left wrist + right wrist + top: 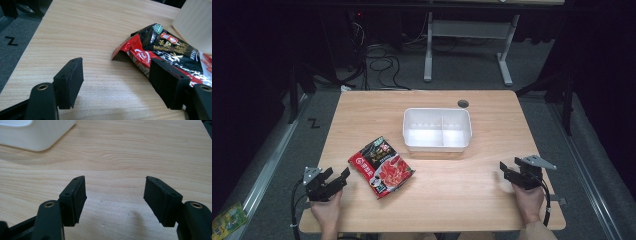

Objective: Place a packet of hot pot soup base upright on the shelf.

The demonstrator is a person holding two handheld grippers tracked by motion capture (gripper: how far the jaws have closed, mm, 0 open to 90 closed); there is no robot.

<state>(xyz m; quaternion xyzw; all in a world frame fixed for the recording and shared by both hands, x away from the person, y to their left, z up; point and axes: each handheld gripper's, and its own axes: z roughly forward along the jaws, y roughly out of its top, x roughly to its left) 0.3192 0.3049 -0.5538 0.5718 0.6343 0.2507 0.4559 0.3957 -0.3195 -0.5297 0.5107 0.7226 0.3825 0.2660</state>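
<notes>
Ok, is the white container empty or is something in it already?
Empty. In the high view both compartments of the white container show bare white floor; the red and black packet lies flat on the table.

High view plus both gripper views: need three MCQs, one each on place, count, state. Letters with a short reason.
1. Where does the red and black printed snack packet lie?
A. inside the white container
B. on the wooden table, nearer the left gripper
C. on the floor

2. How many compartments has the white rectangular plastic container?
A. one
B. two
C. four

3. How do the right gripper's jaws stand?
A. shut on the packet
B. shut on nothing
C. open, holding nothing

Answers: 1 B, the packet lies flat on the wood just ahead of the left gripper. 2 B, a single divider splits it in two. 3 C, bare table shows between the parted jaws.
</notes>
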